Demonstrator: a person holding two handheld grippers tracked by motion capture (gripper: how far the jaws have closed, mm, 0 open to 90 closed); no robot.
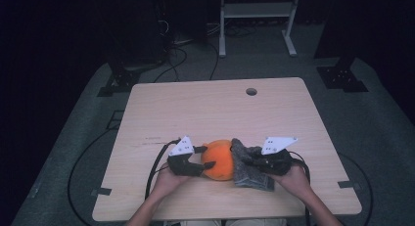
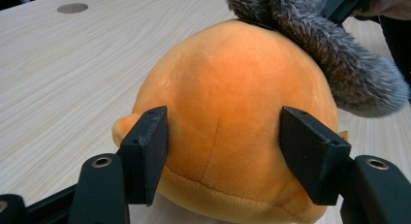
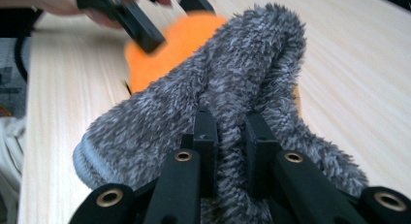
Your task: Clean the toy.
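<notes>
- The table [image 1: 195, 108] was light wood and had a small round hole [image 1: 251, 91] far from the orange toy, near the back edge.
- The orange toy [image 1: 219, 160] was soft and round. It sat on the table close to the front edge, between the two hands.
- A grey fuzzy cloth [image 1: 247, 165] lay against the right side of the orange toy, with its top edge draped up onto the toy.
- The left tongs [image 1: 203, 157] were spread wide around the orange toy, one jaw on each side of it. In the left gripper view the jaws [image 2: 223, 151] were right against the toy's sides, but the plush was not pushed in there.
- The right tongs [image 1: 253, 161] were beside the orange toy, on its right. In the right gripper view they [image 3: 229, 136] were pinching a fold of the grey fuzzy cloth, with the jaws close together.
</notes>
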